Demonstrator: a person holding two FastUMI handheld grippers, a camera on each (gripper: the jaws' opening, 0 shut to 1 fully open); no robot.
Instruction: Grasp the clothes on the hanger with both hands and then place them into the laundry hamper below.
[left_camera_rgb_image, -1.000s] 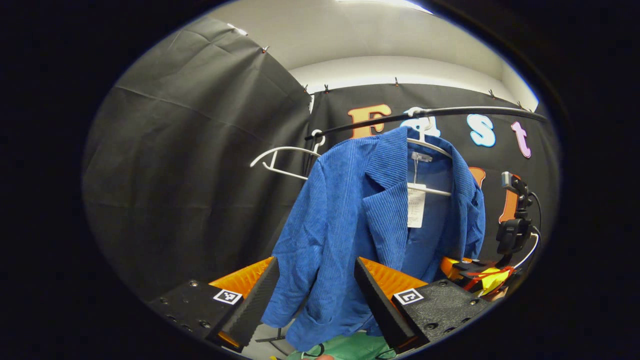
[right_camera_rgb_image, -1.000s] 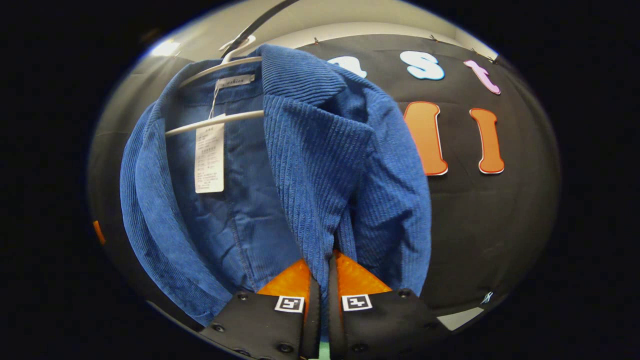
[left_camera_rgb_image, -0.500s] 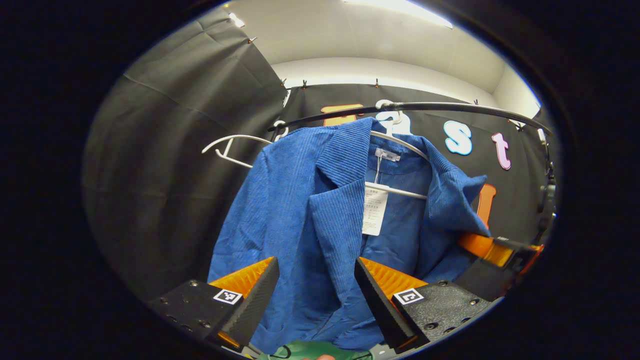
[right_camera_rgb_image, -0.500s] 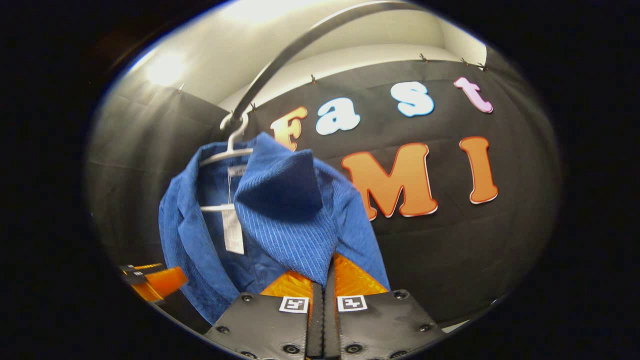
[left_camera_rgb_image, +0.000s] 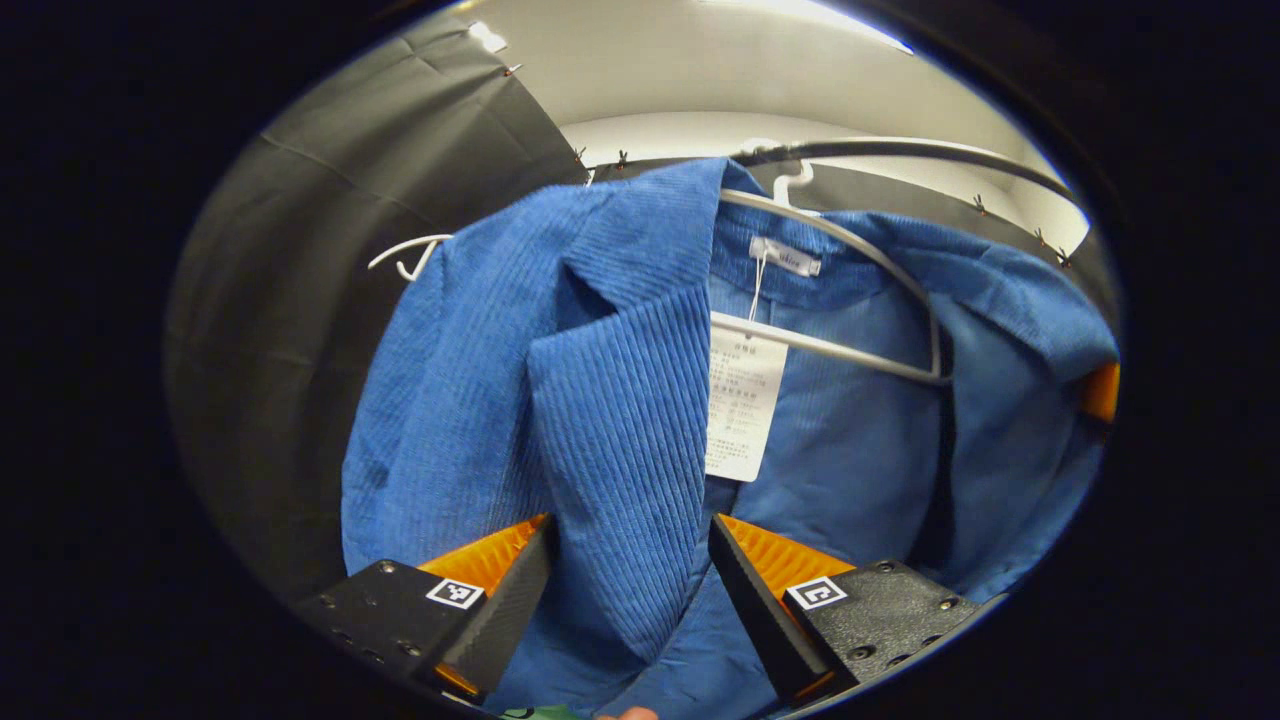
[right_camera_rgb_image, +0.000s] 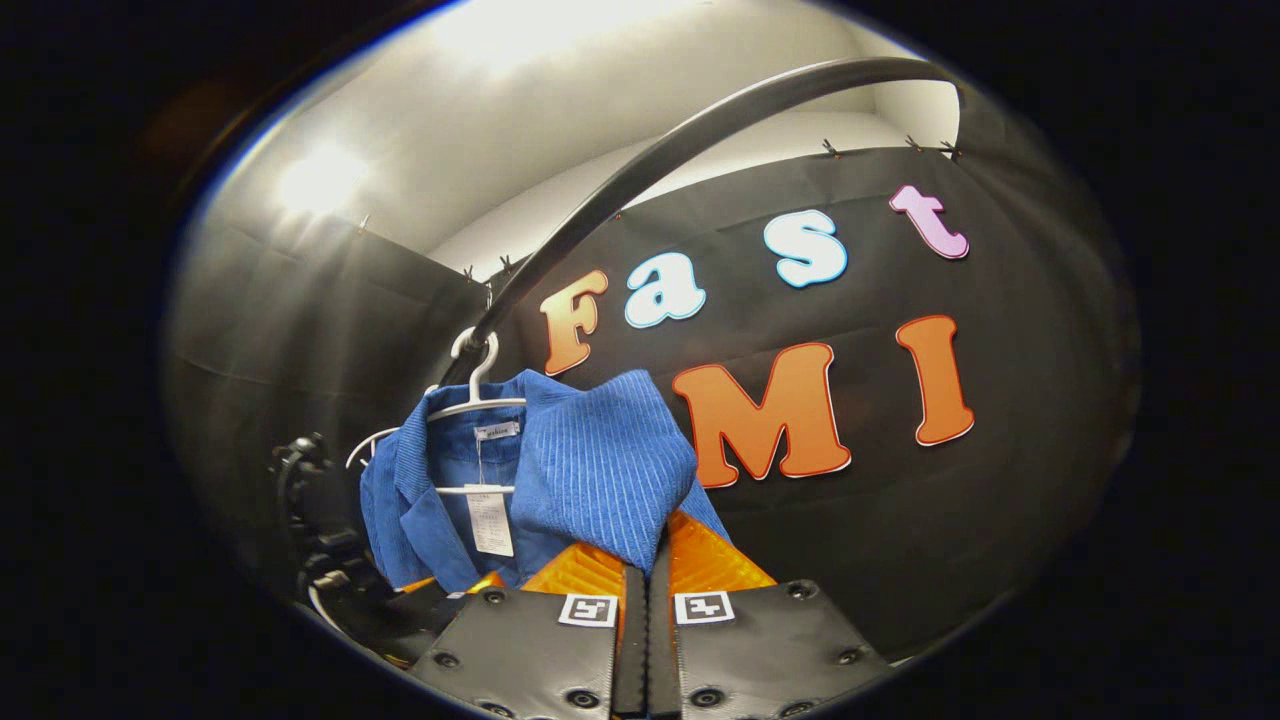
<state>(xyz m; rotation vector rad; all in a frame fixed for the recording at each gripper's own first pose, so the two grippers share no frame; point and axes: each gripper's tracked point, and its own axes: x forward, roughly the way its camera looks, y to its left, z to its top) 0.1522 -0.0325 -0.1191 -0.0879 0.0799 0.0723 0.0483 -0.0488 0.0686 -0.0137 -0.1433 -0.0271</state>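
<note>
on the rail (left_camera_rgb_image: 900, 150), a dark bar running across the top of the booth, a white hanger (left_camera_rgb_image: 850, 240) carries the blue corduroy jacket (left_camera_rgb_image: 600, 400). jacket front hangs open; a white paper tag (left_camera_rgb_image: 742, 405) dangles from the collar against the lining.

left gripper view: left claw (left_camera_rgb_image: 628, 585) released, jaws spread wide. the jacket's left lapel hangs down between the two fingers; whether either finger touches the cloth, cannot tell. a second white hanger (left_camera_rgb_image: 405, 256) sits farther left on the rail, partly behind the jacket's shoulder.

right gripper view: right claw (right_camera_rgb_image: 644, 610) clenched, jaws pressed together on a fold of the jacket's (right_camera_rgb_image: 600, 470) other front edge, the ribbed cloth bunched just above the fingertips. that side of the jacket is drawn out toward the claw, away from the hanger (right_camera_rgb_image: 470, 400). the hanger hook is over the rail (right_camera_rgb_image: 650, 160). low at the left, the other gripper's dark body (right_camera_rgb_image: 320, 530) is near the jacket's far edge.
</note>
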